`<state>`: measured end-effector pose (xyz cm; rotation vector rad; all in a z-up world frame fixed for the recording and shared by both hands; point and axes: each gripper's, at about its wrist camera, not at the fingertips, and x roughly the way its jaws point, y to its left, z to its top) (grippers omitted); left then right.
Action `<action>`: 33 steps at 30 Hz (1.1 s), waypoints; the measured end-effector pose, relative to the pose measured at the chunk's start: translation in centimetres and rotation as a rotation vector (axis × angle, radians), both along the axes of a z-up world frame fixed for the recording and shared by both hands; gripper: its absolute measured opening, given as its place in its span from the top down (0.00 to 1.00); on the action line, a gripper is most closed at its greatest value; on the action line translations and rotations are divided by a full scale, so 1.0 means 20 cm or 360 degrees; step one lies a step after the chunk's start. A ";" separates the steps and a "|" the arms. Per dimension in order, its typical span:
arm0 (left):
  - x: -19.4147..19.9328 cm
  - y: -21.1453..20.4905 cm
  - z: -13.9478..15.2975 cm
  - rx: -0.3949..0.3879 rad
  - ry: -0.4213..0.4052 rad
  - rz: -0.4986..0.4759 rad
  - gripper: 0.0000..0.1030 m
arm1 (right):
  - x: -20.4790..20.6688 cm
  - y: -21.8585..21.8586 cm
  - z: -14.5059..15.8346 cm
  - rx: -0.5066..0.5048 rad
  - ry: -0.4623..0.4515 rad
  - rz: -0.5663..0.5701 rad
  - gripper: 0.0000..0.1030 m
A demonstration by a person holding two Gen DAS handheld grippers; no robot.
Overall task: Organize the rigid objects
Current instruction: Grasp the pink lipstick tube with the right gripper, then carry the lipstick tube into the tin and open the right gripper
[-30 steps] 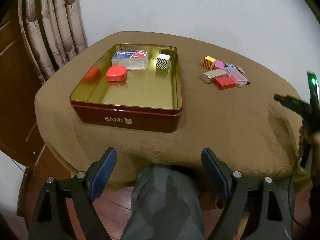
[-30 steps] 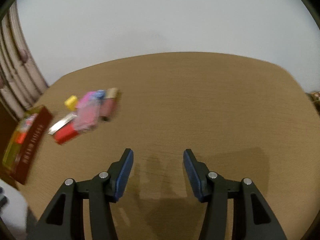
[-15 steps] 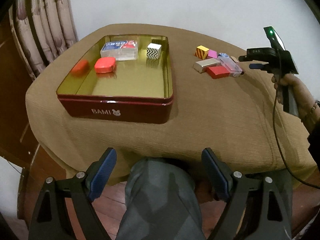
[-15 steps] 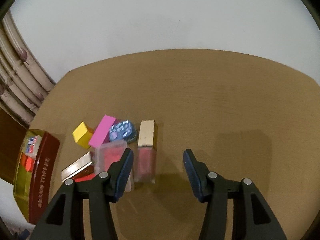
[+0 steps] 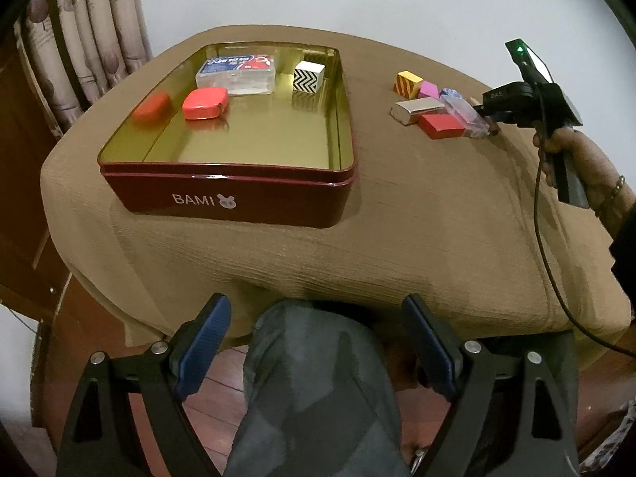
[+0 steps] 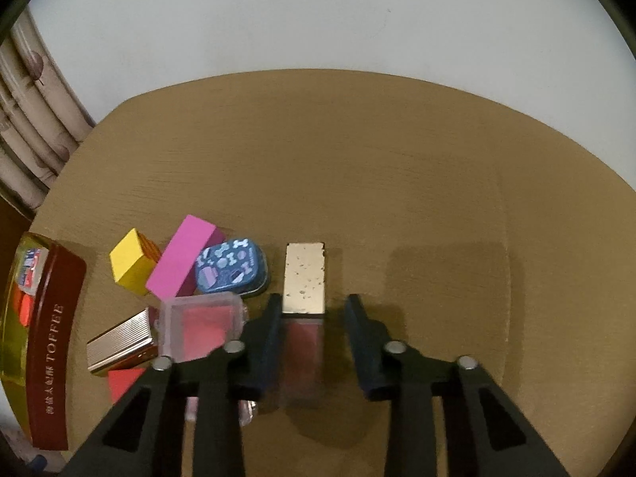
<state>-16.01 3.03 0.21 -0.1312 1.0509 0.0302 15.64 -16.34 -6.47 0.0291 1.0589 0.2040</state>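
Observation:
My right gripper is open low over the table, its fingers on either side of a pink bottle with a gold cap; its left finger is close to the bottle, the right one apart. To the left lie a blue tin, a magenta block, a yellow block, a clear plastic case, a silver box and a red box. The right gripper also shows in the left wrist view, beside that pile. My left gripper is open, off the table's front edge.
A red BAMI tin stands at the left of the brown-clothed table, holding a red case, a clear card box and a zigzag block. A knee is below the left gripper. Curtains hang at the back left.
My right gripper has moved left and down to the pile and now straddles the gold-capped bottle. My left gripper has barely moved.

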 end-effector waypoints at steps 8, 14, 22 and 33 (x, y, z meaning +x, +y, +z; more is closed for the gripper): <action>0.00 0.04 0.02 -0.0015 -0.0016 0.0076 0.18 | -0.04 -0.05 0.06 0.0001 -0.0049 -0.0013 0.81; -0.02 0.06 0.06 -0.0011 -0.0047 0.0125 0.18 | -0.25 0.06 0.33 0.0315 -0.0118 0.0106 0.81; -0.05 0.15 0.13 0.0031 -0.0104 0.0229 0.18 | -0.46 0.81 0.56 0.0529 0.0005 0.0590 0.81; -0.07 0.32 0.16 -0.0078 -0.0130 0.0359 0.18 | -0.55 1.42 0.23 0.0254 0.0209 0.0862 0.81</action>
